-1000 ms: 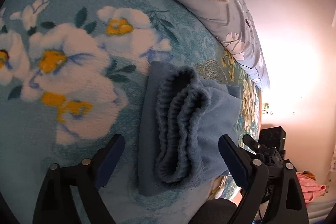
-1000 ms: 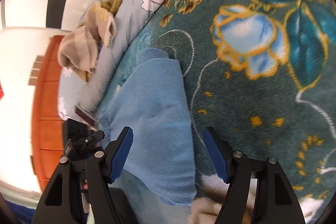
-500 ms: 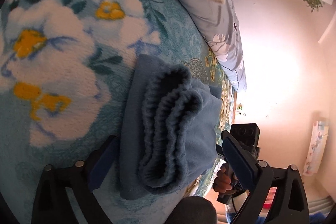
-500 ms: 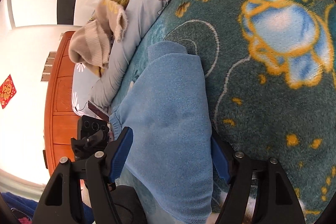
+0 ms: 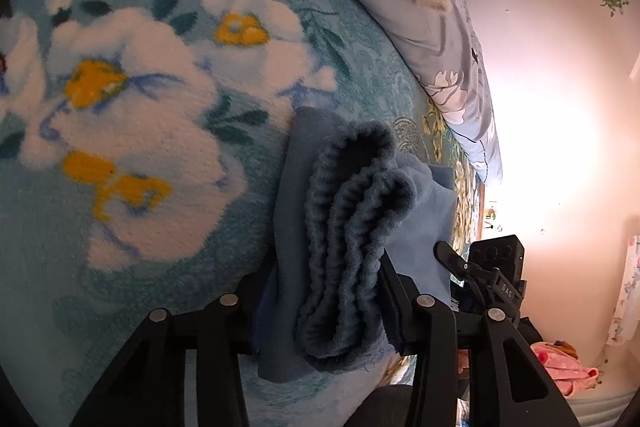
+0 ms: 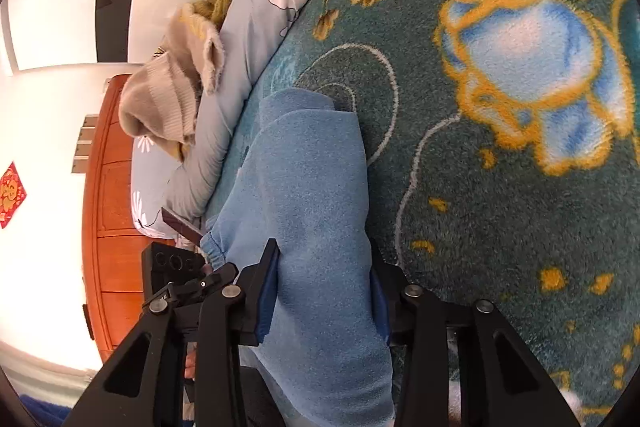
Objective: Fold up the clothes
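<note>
Jaws of both the left gripper [image 5: 324, 301] and right gripper [image 6: 324, 291] are closing on opposite ends of the folded blue fleece garment [image 6: 316, 187], pads already pressing its sides. Its long axis runs gripper to gripper along the floral bed blanket [image 5: 140, 131]; pillow [image 6: 256, 27] beyond.

Blue fleece garment [image 5: 352, 239], centre; teal blanket [image 5: 140, 107] with white-yellow flowers, left; grey floral quilt [image 6: 256, 27] and beige knit [image 6: 168, 99], upper left.
</note>
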`<state>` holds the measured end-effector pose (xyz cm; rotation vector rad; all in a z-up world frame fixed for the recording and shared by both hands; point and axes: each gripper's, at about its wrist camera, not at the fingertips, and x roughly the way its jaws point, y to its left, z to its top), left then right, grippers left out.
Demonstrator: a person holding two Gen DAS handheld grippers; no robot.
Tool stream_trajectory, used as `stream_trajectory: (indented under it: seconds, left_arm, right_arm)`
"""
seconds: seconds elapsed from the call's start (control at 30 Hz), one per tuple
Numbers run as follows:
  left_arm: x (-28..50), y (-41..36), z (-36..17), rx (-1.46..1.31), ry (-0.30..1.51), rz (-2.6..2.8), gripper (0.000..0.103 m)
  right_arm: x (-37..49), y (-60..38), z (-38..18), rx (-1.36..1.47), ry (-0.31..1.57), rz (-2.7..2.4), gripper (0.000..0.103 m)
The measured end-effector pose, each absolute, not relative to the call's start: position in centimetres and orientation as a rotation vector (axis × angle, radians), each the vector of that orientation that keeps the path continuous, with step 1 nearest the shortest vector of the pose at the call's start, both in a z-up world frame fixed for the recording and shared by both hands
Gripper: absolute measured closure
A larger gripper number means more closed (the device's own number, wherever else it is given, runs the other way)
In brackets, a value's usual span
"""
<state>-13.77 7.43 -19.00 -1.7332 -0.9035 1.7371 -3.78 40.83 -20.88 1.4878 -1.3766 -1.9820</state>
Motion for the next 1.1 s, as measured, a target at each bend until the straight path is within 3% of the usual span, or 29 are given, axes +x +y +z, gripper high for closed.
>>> stream_trajectory:
  seconds: [0.27, 0.63, 0.83, 1.1]
  left_arm:
    - [-12.5, 7.0, -15.8, -1.69, -0.876, 1.772, 0.065]
    - [-9.2, 4.1, -7.1, -1.508, -0.835, 1.841, 0.065]
    - [-7.7, -0.5, -2.3, -1.408, -0.859, 1.896, 0.065]
    - [-4.4, -12.4, 5.6, -1.302, -0.789, 2.086, 0.064]
  right_arm:
    - [-2.8, 40.4, -17.9, 1.484, -1.369, -2.011, 0.07]
    - [0.1, 37.3, -8.7, 1.374, -1.244, -2.103, 0.07]
    - [0.0, 33.3, -3.4, 1.3, -1.136, -2.137, 0.07]
    - [-1.9, 23.3, 0.8, 1.198, -0.999, -2.026, 0.07]
